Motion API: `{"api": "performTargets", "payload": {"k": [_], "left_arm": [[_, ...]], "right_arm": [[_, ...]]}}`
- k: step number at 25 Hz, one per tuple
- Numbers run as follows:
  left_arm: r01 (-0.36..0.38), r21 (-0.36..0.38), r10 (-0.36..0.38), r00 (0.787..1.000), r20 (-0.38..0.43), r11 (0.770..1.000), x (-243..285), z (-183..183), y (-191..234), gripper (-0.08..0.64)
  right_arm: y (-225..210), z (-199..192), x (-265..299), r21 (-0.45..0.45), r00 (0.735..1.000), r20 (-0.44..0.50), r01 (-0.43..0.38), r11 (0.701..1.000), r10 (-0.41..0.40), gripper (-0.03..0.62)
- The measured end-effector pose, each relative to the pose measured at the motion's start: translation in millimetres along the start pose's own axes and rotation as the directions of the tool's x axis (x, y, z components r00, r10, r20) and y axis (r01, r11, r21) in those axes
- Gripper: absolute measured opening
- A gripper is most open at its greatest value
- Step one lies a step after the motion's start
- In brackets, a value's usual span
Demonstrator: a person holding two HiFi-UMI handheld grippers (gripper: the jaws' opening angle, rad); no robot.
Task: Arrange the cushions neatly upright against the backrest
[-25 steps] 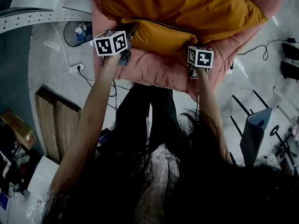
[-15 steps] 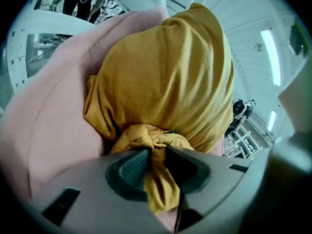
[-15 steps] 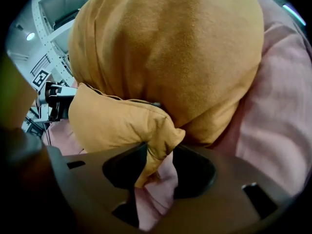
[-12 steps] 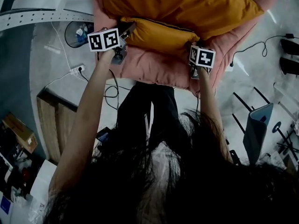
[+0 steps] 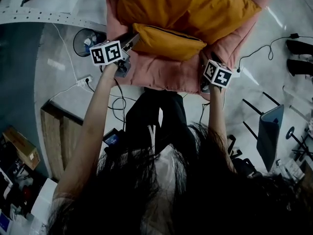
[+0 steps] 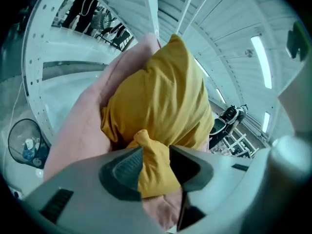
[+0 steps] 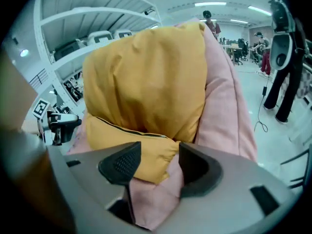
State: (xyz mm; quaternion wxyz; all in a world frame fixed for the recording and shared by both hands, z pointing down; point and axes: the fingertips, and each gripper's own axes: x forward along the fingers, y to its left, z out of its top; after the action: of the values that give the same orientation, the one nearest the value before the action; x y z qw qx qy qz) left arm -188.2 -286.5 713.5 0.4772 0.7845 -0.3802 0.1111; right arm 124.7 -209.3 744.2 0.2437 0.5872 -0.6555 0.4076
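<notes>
Left gripper (image 6: 156,152), jaws just eased wider, pinches the small cushion (image 5: 166,42) by the corner at its 9 o'clock end. Right gripper (image 7: 158,152), jaws just spread wide, loosely straddles the 3 o'clock corner. The large cushion (image 5: 186,6) stands at 12 o'clock against the pink sofa (image 5: 161,75).

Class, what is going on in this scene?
A person works a small cushion on a pink chair with two grippers. Both sets of jaws have just been opening: the left gripper pinches one corner, the right gripper stands open around the other. A big cushion leans on the backrest.
</notes>
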Motion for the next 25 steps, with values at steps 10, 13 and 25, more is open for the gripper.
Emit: {"api": "performTargets", "payload": {"k": [10,13,25], "left_arm": [[0.112,0.191,-0.138,0.982,0.129,0.975,-96,23,-98,0.163],[0.137,0.281,-0.184,0.972,0.148,0.950,-114,32,-135,0.161],[0.176,0.465,-0.279,0.947,0.162,0.868,-169,33,-229,0.161]], "right_arm": [[97,15,-117,-0.046,0.968,0.187,-0.162,0.986,0.168,0.229],[126,29,-143,-0.040,0.945,0.253,-0.205,0.978,0.208,0.229],[196,65,-221,-0.089,0.877,0.381,-0.281,0.956,0.293,0.187]]}}
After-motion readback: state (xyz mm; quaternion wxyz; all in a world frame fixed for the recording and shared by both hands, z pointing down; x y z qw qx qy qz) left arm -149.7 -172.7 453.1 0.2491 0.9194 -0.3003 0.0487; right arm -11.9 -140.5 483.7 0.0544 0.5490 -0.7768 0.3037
